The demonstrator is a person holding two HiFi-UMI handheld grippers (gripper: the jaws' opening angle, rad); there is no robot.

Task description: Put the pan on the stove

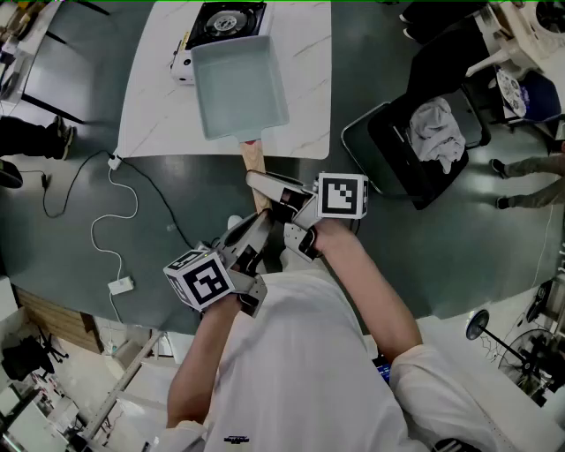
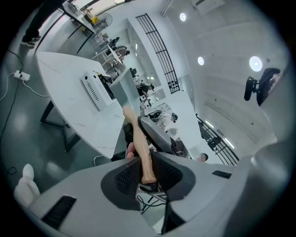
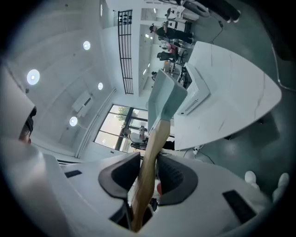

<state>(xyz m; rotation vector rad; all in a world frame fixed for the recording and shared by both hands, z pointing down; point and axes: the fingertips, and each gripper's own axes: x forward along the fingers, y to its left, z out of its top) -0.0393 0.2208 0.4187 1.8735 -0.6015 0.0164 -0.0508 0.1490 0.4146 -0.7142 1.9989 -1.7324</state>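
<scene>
L gripper, R gripper: fingers both clamped on handle. Keep pan level, push fwd, centre over stove, lower slow.

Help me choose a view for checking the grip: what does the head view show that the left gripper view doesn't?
Only the head view: the inside of the pan, and a chair holding a cloth. Only the left gripper view: the left gripper with its pads shut on the end of the wooden handle, plus ceiling lights. Both: the handle, the table, the stove, and the right gripper further up the handle.
</scene>
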